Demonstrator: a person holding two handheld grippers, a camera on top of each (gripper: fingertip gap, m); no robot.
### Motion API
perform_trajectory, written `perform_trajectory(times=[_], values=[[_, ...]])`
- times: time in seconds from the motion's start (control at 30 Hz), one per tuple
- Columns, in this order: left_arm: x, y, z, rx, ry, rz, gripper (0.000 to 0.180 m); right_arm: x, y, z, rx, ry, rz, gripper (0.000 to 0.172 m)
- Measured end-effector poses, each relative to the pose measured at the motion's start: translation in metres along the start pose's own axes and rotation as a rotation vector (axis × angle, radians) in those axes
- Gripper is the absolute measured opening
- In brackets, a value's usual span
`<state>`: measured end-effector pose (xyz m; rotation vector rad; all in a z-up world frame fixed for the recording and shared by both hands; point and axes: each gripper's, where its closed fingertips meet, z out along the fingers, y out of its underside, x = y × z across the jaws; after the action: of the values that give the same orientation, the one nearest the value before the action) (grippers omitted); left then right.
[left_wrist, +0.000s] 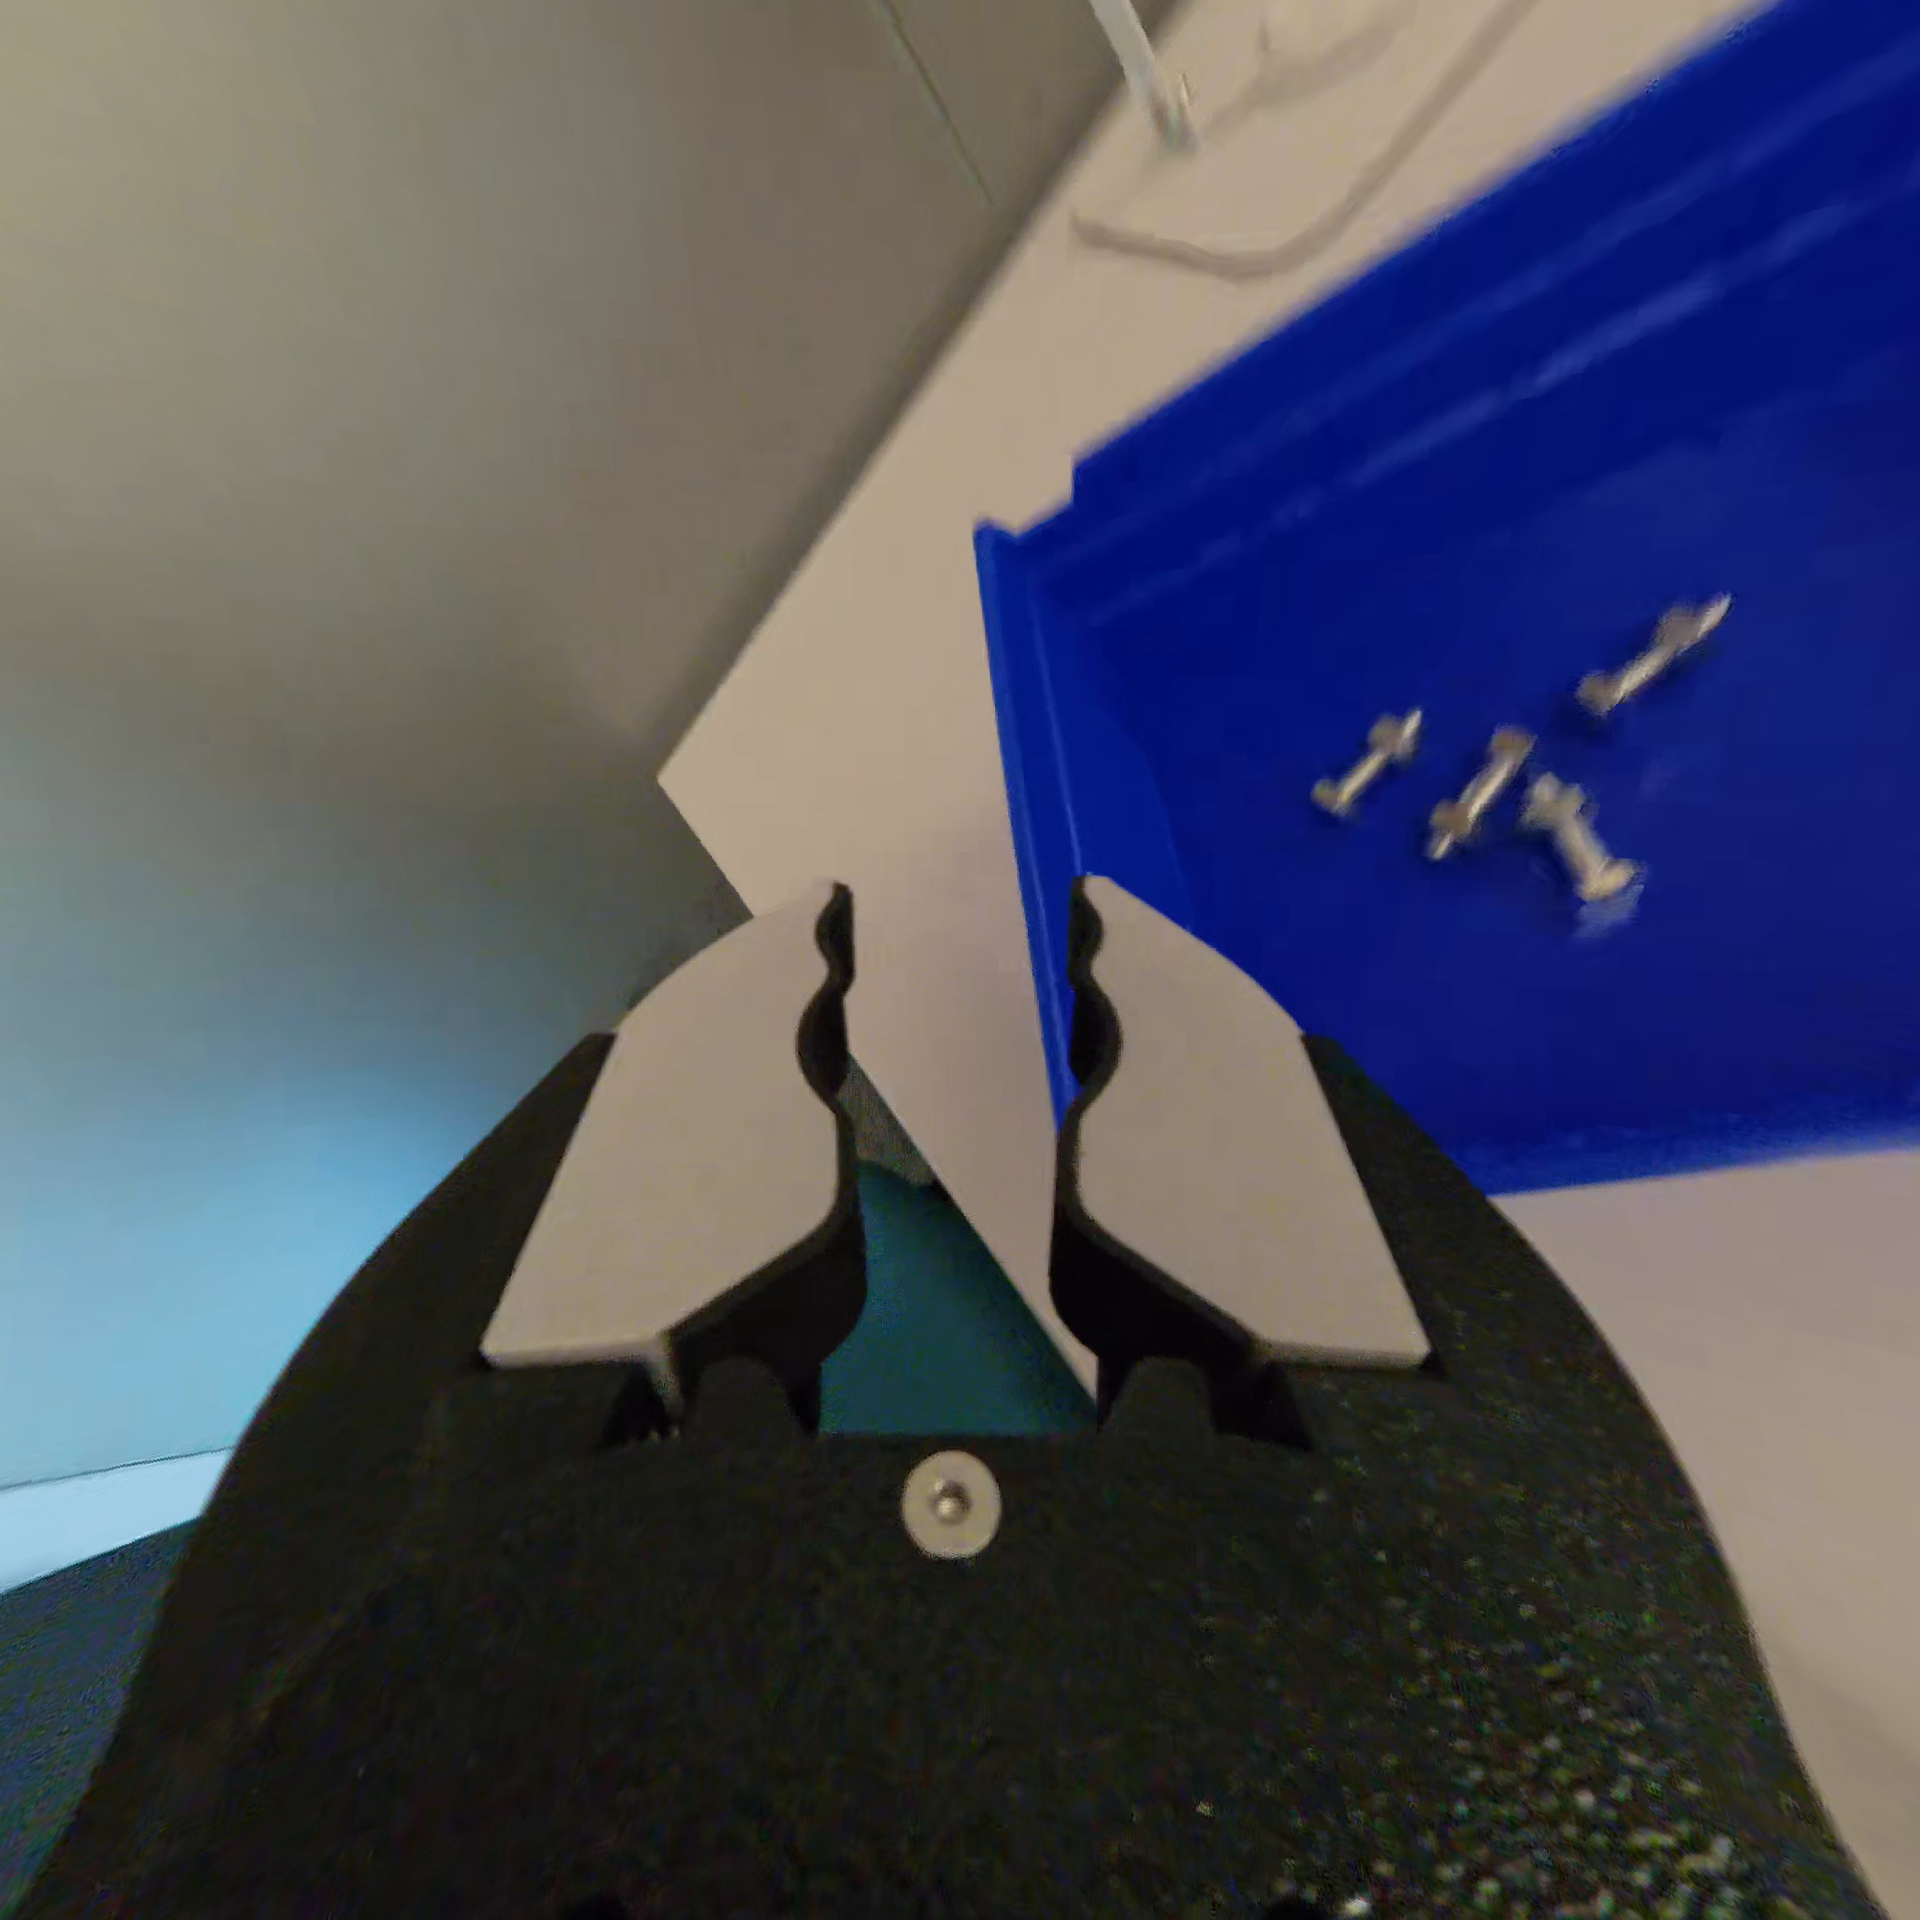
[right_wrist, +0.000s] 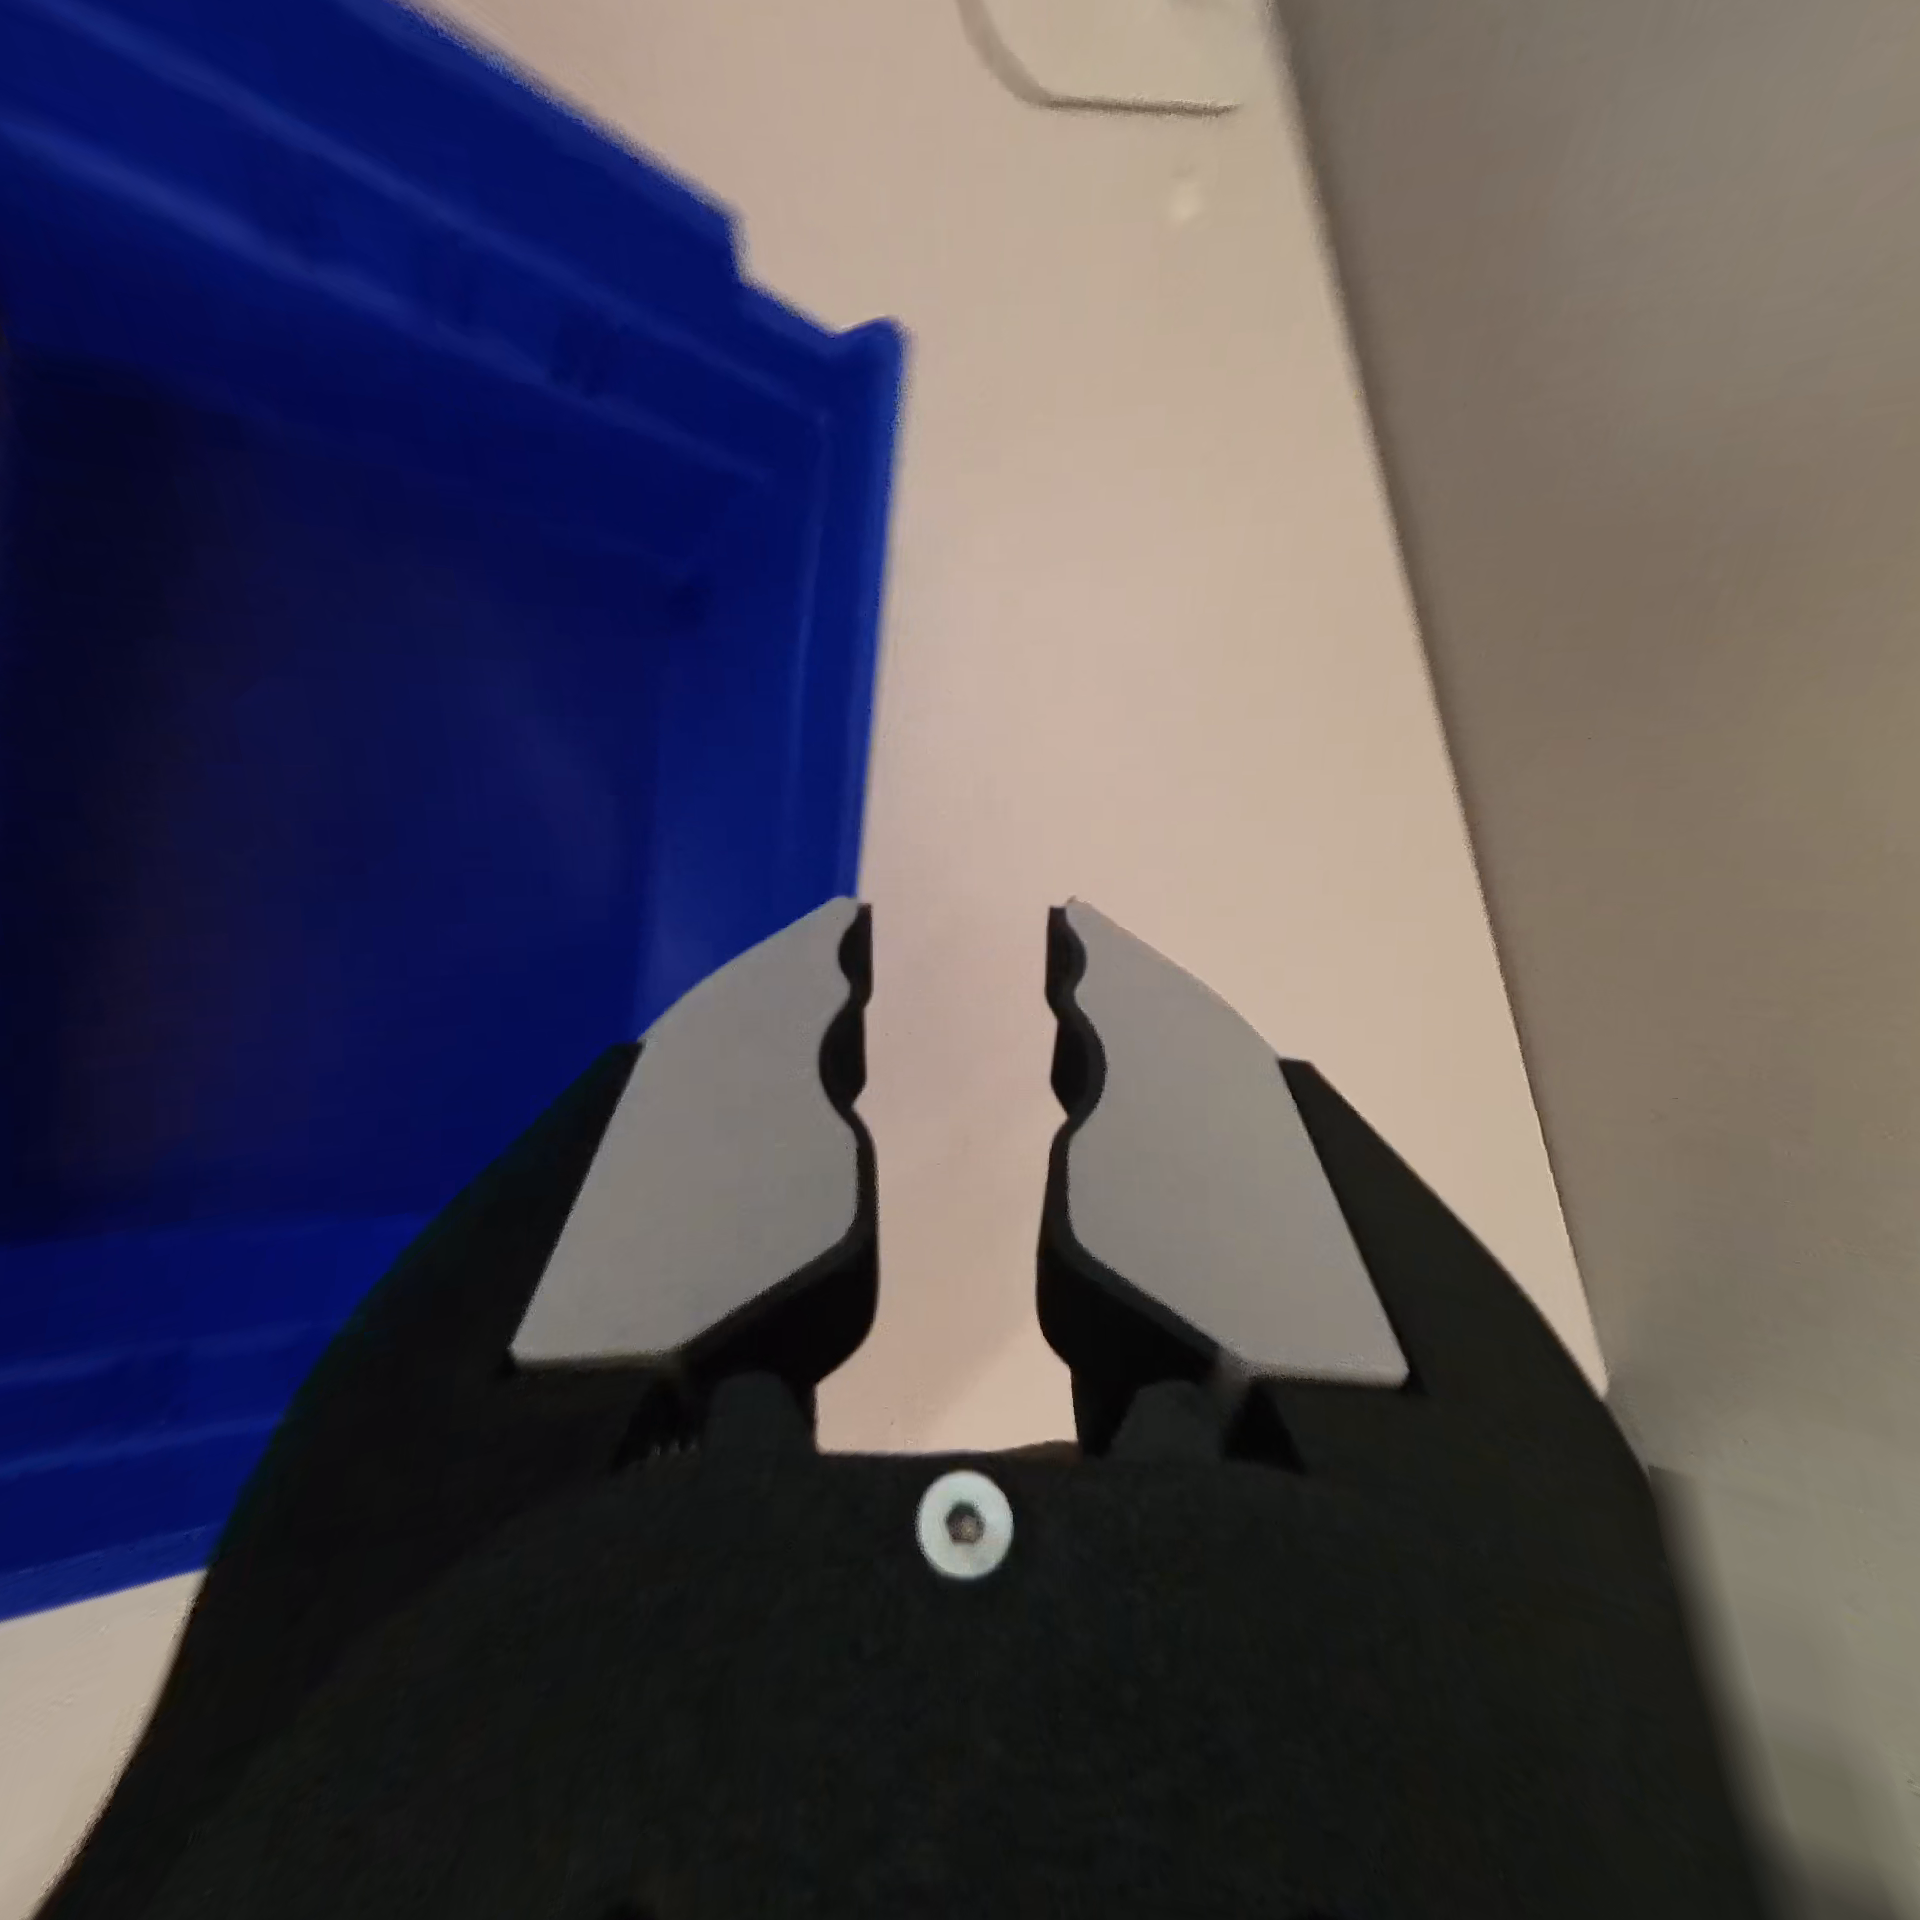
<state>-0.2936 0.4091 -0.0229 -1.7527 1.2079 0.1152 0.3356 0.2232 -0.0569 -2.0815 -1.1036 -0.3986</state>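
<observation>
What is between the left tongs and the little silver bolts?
In the left wrist view, the blue bin's side wall stands between the open left tongs and the bolts, which lie inside the bin.

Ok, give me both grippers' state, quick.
Left gripper: jaws open, holding nothing, beside the blue bin.
Right gripper: jaws open, holding nothing, over the white table.

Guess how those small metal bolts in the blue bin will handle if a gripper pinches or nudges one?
The bolts look like bare shiny metal, so probably rigid and slick against pads. Round shanks suggest they would roll or pivot on the bin floor when nudged. Four lie close together, two seemingly touching, so pinching one may disturb its neighbour.
</observation>
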Motion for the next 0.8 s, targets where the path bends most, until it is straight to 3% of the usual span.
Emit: perform_trajectory(times=[0.03,0.1,0.2,0.3,0.37,0.5,0.57,0.67,0.8], values=[[0.003,-0.009,-0.007,0.03,-0.021,-0.04,0.043,0.006,0.0,-0.011,0.03,0.047,0.073,0.034],[0.015,-0.023,-0.022,0.039,-0.069,-0.146,0.055,0.007,0.003,-0.035,0.094,0.104,0.262,0.041],[0.056,-0.034,-0.043,0.033,-0.108,-0.38,0.066,-0.018,0.011,-0.067,0.178,0.108,0.54,0.064],[0.115,-0.052,-0.063,0.149,-0.081,-0.644,0.077,-0.051,0.019,-0.097,0.248,0.155,0.734,0.082],[0.151,-0.063,-0.077,0.24,-0.114,-0.741,0.079,-0.08,0.018,-0.115,0.306,0.174,0.83,0.089],[0.205,-0.064,-0.088,0.252,-0.266,-0.788,0.084,-0.132,-0.003,-0.127,0.342,0.197,0.815,0.096],[0.218,-0.06,-0.084,0.233,-0.327,-0.794,0.085,-0.145,-0.015,-0.12,0.293,0.199,0.772,0.112],[0.226,-0.053,-0.073,0.183,-0.36,-0.818,0.088,-0.162,-0.027,-0.123,0.33,0.178,0.816,0.113],[0.236,-0.051,-0.064,0.142,-0.365,-0.822,0.087,-0.188,-0.014,-0.124,0.292,0.187,0.838,0.116]])
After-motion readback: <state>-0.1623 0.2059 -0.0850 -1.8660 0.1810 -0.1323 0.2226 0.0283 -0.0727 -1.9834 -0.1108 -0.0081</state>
